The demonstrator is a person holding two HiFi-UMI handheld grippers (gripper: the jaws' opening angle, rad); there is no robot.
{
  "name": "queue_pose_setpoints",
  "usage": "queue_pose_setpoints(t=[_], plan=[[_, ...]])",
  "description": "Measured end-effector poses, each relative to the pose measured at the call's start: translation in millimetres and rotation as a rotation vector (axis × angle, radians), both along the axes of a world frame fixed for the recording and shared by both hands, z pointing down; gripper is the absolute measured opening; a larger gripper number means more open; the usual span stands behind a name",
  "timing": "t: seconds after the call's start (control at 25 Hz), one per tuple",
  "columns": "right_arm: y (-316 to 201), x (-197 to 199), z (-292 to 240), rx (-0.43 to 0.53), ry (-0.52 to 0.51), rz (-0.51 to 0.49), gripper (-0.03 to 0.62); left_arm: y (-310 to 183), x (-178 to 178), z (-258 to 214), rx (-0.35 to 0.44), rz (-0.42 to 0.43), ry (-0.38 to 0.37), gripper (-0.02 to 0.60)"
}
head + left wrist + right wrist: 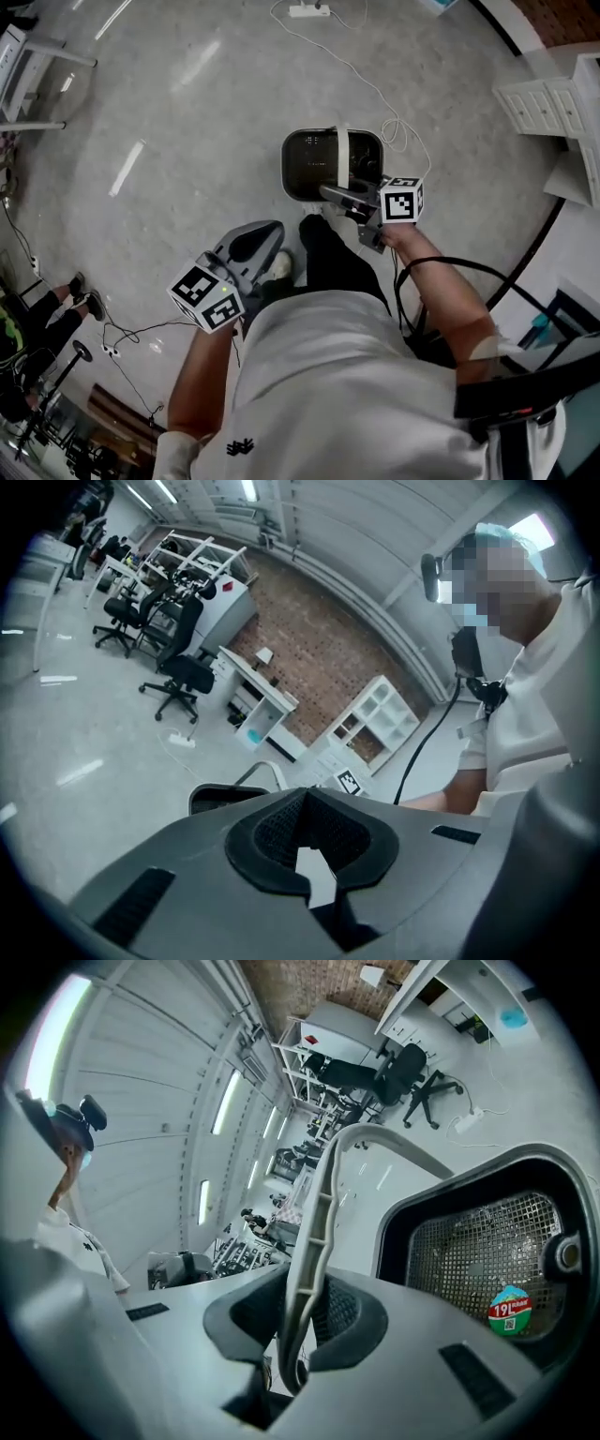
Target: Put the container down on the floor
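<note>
Your right gripper is clamped on the white handle of the container; its jaws stand narrow, with the ribbed strip of the handle pinched between the dark pads; the handle arches up and over the open top. The container is a black bin with mesh walls and rounded corners; it sits in front of your feet, just beyond your right gripper, low over the pale floor; whether its base touches the floor cannot be told from these views. A small round sticker shows on the inside of its mesh wall.

Your left gripper is off to the left and nearer to you, apart from the container; its jaws are drawn together with nothing between them, only a sliver of floor showing through; the container and its handle lie just past its tips. Your shoe is beside it.

On the floor at the far side a power strip lies with a white cable trailing toward the container's right; a white shelf unit stands at the far right; office chairs and a brick wall fill the far end of the room.
</note>
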State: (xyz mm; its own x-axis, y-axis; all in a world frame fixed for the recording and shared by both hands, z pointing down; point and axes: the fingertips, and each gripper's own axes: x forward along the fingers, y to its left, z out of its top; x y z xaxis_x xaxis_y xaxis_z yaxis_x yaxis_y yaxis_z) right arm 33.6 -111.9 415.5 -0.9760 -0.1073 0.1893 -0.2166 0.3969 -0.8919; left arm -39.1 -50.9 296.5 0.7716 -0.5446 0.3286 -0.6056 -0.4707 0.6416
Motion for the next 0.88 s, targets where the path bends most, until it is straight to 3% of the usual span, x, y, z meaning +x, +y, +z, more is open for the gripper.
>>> queue_pose_setpoints(t=[0.44, 0.88], plan=[[-116, -3, 120, -0.094, -0.006, -0.015, 0.037, -97, 25, 60, -0.134, -0.032, 0.008, 0.009], [-182, -9, 246, -0.141, 0.023, 0.02, 0.037, -151, 45, 135, -0.149, 0.088, 0.077, 0.009]])
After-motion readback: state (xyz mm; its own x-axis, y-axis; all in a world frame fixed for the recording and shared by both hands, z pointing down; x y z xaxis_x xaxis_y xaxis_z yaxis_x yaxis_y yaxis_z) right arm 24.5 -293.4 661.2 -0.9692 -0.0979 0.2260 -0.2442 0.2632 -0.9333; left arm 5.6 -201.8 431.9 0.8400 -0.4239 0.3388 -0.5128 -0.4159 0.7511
